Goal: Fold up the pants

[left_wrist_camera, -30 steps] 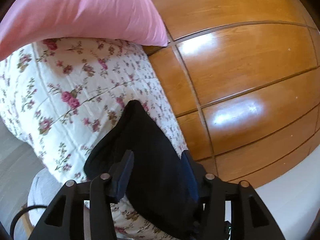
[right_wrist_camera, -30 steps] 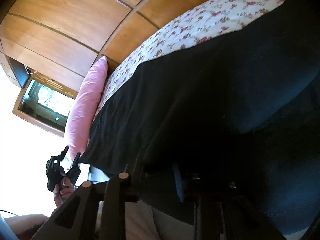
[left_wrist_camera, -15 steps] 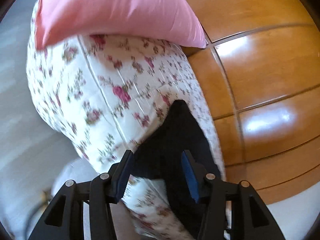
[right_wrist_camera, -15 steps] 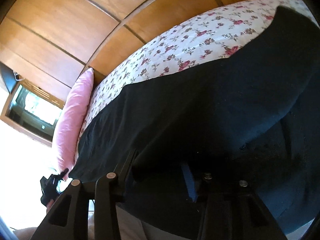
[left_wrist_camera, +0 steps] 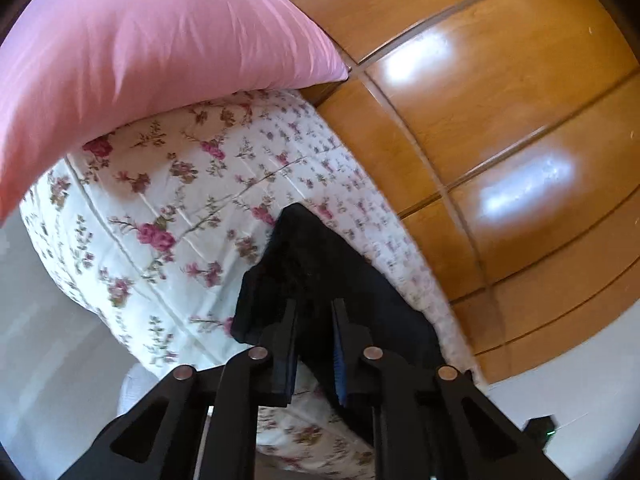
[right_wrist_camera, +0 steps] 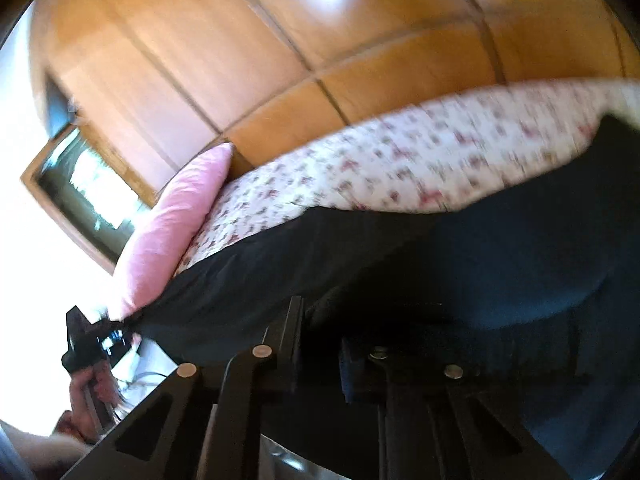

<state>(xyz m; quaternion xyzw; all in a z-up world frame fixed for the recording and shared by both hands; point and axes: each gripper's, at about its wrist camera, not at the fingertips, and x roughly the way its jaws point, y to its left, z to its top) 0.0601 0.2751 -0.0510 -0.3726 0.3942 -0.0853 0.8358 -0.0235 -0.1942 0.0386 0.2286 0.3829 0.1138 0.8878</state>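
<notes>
Dark navy pants [right_wrist_camera: 460,248] lie stretched along the near side of a floral bedspread [right_wrist_camera: 400,164]. My left gripper [left_wrist_camera: 314,308] is shut on the leg end of the pants [left_wrist_camera: 320,264], near the pink pillow [left_wrist_camera: 140,52]. My right gripper [right_wrist_camera: 320,320] is shut on the other end of the pants, the fabric bunched between its fingers. In the right wrist view the left gripper [right_wrist_camera: 86,340] shows at the far end, held in a hand, with the cloth pulled taut to it.
A glossy wooden wardrobe wall [left_wrist_camera: 500,120] runs along the far side of the bed. A window or screen in a wooden frame [right_wrist_camera: 80,192] is beyond the pillow. The floral bedspread [left_wrist_camera: 160,220] drops off at its edge to pale floor [left_wrist_camera: 48,340].
My left gripper's fingers closed on the pants' leg end; they were open around it before. The right gripper moved with its hold on the cloth, and the pants are drawn straighter along the bed.
</notes>
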